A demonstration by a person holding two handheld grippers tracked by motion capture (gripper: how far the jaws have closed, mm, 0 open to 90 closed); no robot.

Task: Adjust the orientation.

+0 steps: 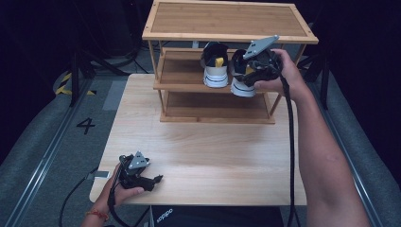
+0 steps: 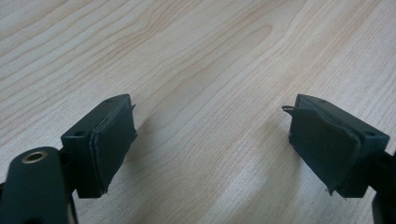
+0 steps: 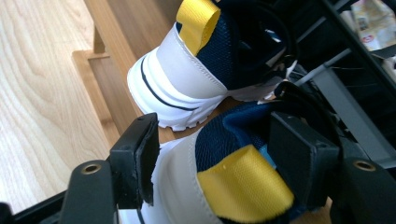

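A three-level wooden shoe rack stands at the table's far side. On its middle shelf sits a white and navy sneaker with a yellow heel tab, heel toward me. A matching sneaker sits to its right, heel just past the shelf's front edge. My right gripper is shut on that heel. In the right gripper view, the right gripper has one jaw outside the held sneaker and one inside its collar, with the other sneaker beyond. My left gripper rests open on the table's front left, holding nothing.
The light wooden table stretches bare between the rack and my left hand. The rack's top shelf and bottom shelf hold nothing. Grey floor with a painted "4" lies to the left. A black box edge sits at the front.
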